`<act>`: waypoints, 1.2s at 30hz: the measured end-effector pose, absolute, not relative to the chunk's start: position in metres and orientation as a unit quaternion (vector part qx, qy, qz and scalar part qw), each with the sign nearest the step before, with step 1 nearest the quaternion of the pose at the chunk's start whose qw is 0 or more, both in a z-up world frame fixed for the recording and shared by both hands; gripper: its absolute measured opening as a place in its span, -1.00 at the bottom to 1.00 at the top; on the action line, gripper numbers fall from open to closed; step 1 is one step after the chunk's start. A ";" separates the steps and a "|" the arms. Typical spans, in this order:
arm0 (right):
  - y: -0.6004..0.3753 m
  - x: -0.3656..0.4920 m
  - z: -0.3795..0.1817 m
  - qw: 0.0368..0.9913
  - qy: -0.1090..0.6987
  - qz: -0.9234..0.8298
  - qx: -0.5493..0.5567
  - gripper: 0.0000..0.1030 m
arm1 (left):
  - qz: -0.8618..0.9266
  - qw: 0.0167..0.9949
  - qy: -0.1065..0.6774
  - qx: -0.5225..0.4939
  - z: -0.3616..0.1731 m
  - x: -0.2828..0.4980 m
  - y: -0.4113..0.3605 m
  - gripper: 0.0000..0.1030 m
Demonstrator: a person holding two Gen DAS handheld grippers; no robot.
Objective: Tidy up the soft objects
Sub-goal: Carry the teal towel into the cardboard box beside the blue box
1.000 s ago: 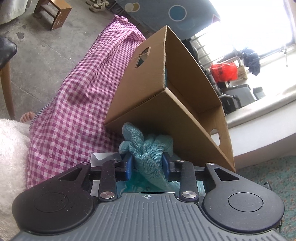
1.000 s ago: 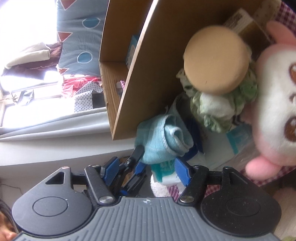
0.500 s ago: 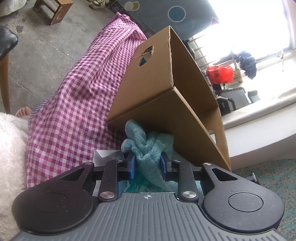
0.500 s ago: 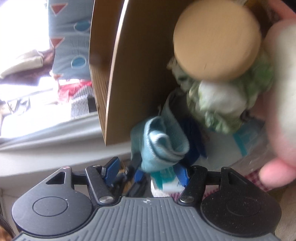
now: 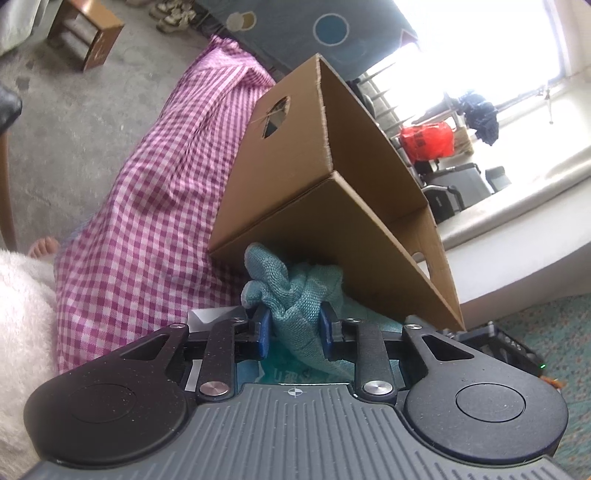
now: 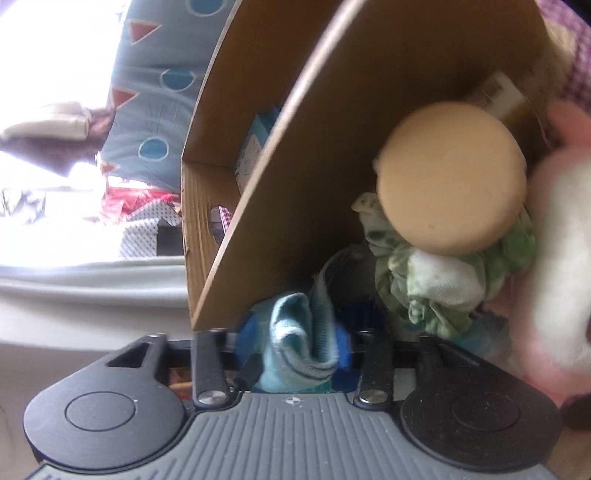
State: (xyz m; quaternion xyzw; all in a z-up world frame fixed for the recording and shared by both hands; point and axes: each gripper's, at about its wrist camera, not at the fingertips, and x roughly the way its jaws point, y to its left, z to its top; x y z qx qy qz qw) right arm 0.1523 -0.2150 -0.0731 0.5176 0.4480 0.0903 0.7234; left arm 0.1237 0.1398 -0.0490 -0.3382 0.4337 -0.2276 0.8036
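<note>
Both grippers, left (image 5: 291, 328) and right (image 6: 295, 350), are clamping one teal cloth (image 5: 295, 291) just beside the box (image 5: 332, 206), bunched, pointing boxward; its lower end is lying hidden, and the right view is blurring.

**Bright window, grey floor**

Upper left of my left view, a wooden stool (image 5: 86, 35) stands on grey concrete floor (image 5: 55, 122). Upper right, the window (image 5: 491, 40) blazes white above a pale ledge (image 5: 517, 206). A patterned blue curtain (image 6: 155, 92) hangs upper left of my right view.
</note>
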 end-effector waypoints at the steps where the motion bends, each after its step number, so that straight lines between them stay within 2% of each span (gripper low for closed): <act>1: -0.213 0.153 -0.069 0.732 0.446 0.093 0.506 -0.45 | -0.228 0.808 0.429 -0.333 -0.046 0.122 0.139 -0.52; 6: -0.206 0.147 -0.051 0.773 0.430 0.114 0.452 -0.61 | -0.234 0.823 0.405 -0.321 -0.034 0.113 0.137 -0.53; 15: -0.193 0.129 -0.020 0.809 0.396 0.165 0.401 -0.64 | -0.233 0.849 0.367 -0.302 -0.004 0.087 0.136 -0.53; 23: -0.189 0.119 0.028 0.843 0.336 0.226 0.355 -0.64 | -0.256 0.887 0.291 -0.252 0.058 0.075 0.122 -0.53; 30: -0.204 0.157 0.081 0.880 0.283 0.239 0.296 -0.64 | -0.279 0.896 0.270 -0.216 0.095 0.123 0.087 -0.53; 36: -0.221 0.237 0.082 0.871 0.326 0.230 0.285 -0.64 | -0.273 0.895 0.301 -0.185 0.083 0.185 0.054 -0.53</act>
